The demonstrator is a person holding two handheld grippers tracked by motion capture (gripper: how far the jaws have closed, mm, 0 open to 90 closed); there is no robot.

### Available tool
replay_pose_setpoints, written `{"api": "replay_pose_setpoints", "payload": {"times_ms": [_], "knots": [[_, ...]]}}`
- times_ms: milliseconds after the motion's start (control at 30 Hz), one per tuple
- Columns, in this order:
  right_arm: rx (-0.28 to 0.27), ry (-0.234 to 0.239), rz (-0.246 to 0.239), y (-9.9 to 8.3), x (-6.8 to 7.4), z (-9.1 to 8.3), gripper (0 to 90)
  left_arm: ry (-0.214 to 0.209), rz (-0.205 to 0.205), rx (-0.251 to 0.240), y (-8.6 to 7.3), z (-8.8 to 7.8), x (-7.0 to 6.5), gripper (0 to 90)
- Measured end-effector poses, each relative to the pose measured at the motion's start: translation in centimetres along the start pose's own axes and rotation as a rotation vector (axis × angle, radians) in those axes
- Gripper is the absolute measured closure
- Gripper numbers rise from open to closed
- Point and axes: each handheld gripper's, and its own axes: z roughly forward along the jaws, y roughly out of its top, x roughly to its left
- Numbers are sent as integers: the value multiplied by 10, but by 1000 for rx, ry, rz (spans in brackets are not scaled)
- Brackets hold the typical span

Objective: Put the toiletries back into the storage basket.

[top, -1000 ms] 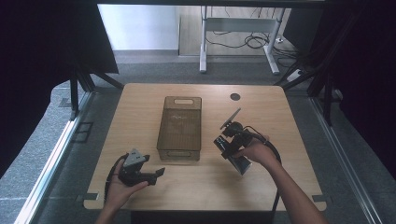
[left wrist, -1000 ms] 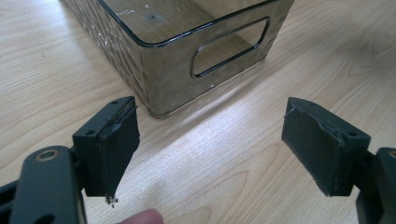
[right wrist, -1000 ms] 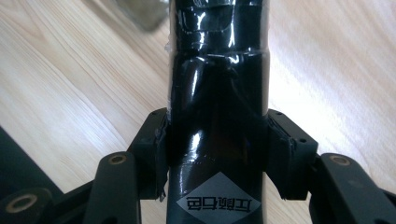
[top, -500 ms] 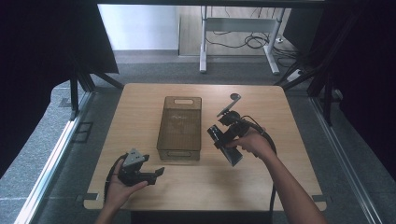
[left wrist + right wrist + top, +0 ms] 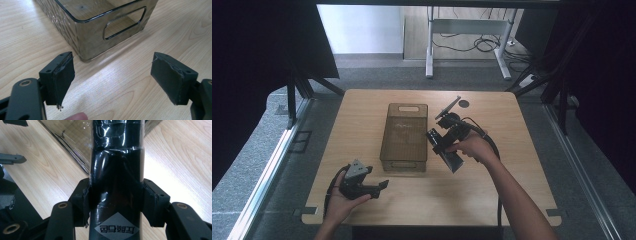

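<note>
A glossy black plastic-wrapped packet is seen pinched between the jaws of the right gripper, lifted clear of the light wooden tabletop toward its right half and just beside the long right wall of a smoky translucent rectangular plastic bin, which stands at the middle of the tabletop. In the high view, the packet is seen tilted below the person's right hand, and a printed grey diamond label is visible on the wrapper near the pads. The left gripper is held low near the front left corner, its jaws spread wide with nothing between them, pointed at the bin's near end wall with its cut-out handle. The bin appears empty. A slip is judged the chief risk: the wrapper looks slick and the grip is taken low on the packet, so a quick swing over the rim could let it twist or slide out. The bin looks light, and a knock from the packet against its wall could shove it across the tabletop.
</note>
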Motion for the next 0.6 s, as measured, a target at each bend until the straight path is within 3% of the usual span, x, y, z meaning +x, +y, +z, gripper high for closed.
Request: {"api": "replay_pose_setpoints", "payload": {"times_ms": [600], "knots": [[-11,5,-25,18,13,0,467,-7,24,32,-1,8,-4,195]]}}
